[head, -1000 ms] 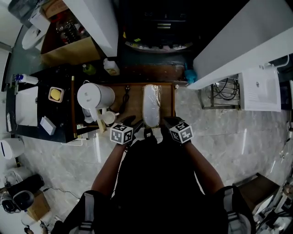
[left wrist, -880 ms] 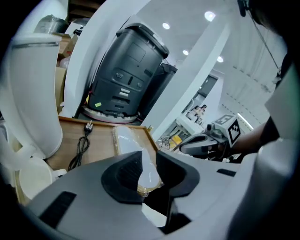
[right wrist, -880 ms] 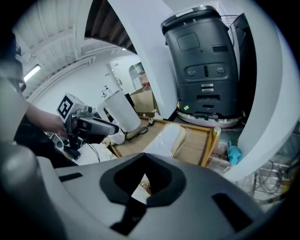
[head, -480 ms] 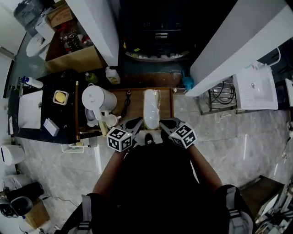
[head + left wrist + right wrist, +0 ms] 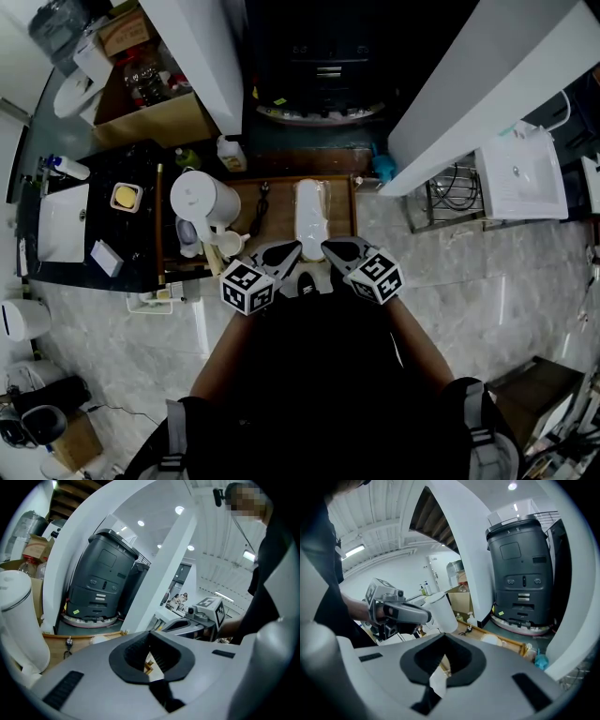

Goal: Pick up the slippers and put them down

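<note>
Over the wooden tray (image 5: 277,202) holding the wrapped slippers (image 5: 310,214), left claw (image 5: 296,247) and right claw (image 5: 325,245) are both closed tight, empty.

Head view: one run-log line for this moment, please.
left gripper: shut | right gripper: shut | slippers: lying on tray | grippers: flank slippers' near end

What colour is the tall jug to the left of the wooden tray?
The jug is white. The head view shows it best.
</note>
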A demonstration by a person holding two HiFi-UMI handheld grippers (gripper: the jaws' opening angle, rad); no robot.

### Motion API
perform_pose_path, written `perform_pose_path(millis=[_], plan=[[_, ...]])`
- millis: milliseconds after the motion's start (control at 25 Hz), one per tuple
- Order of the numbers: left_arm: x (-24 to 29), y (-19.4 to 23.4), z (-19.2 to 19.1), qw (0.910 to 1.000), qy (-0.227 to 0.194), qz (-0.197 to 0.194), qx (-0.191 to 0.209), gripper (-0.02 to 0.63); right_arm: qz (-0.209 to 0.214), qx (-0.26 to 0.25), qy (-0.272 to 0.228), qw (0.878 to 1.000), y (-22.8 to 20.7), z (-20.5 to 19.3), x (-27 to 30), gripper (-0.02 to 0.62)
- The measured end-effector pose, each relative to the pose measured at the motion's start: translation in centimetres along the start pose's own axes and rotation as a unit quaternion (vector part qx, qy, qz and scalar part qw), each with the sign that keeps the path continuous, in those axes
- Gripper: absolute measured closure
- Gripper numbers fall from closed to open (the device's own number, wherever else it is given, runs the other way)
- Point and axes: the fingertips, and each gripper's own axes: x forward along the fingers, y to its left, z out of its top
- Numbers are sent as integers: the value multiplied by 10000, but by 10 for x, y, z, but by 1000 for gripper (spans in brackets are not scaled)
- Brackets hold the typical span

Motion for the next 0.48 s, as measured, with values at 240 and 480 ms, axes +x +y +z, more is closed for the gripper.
perform_pose_path(millis=[240, 480], plan=[[-4, -4, 2, 10000, -15, -29, -5, 595, 11, -75, -12, 10000, 3, 2, 0, 589], [-8, -8, -1, 10000, -2, -38, 40, 595, -5, -126, -48, 9999, 9, 4, -2, 589]])
